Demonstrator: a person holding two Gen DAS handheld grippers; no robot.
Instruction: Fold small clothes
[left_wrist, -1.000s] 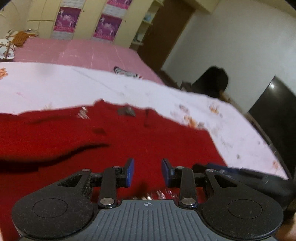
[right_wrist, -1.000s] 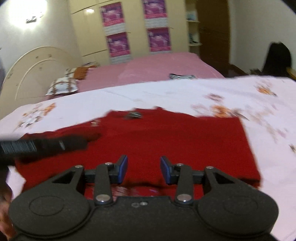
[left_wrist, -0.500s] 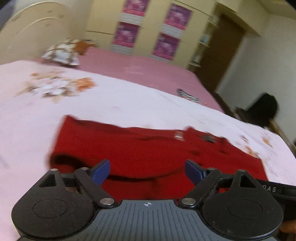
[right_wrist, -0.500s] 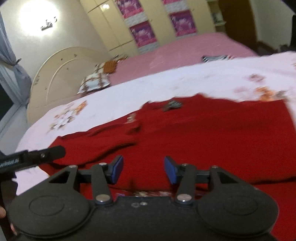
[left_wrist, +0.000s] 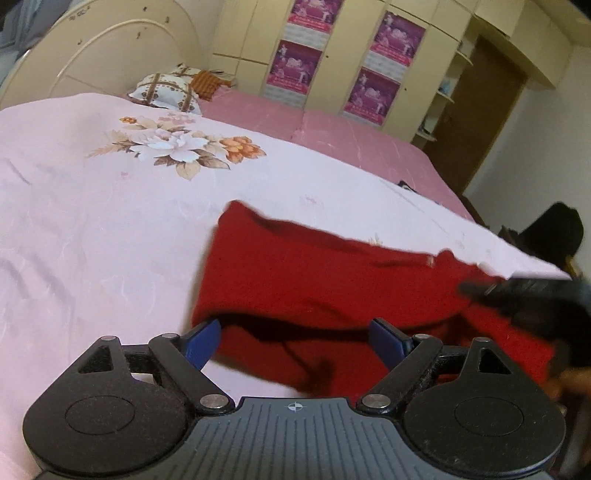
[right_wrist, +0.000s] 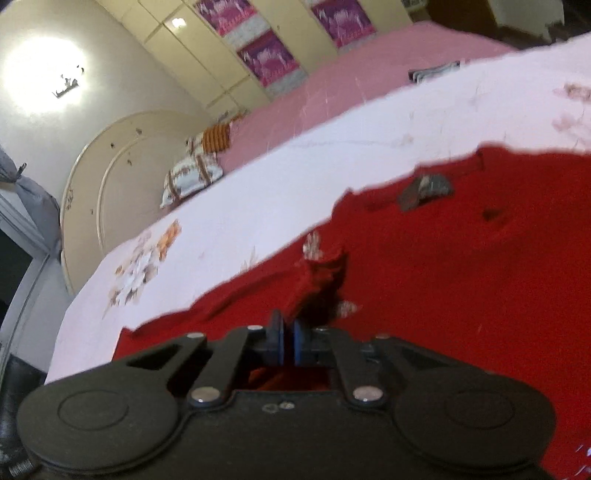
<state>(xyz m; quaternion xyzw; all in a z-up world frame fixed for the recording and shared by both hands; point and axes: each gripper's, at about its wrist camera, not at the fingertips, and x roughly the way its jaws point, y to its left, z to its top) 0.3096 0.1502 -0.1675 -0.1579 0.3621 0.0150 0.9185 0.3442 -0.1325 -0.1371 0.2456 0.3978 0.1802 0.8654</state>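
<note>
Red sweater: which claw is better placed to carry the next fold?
Right, probably. The right claw is shut on a pinched ridge of the red sweater, so it can likely pull straight away. The left claw is open at the sweater's folded end, holding nothing.

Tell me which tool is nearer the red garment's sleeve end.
Left. The left tool hangs open right at the sleeve end of the red garment. The right tool is shut on a pinch of cloth farther along, toward the body.
</note>
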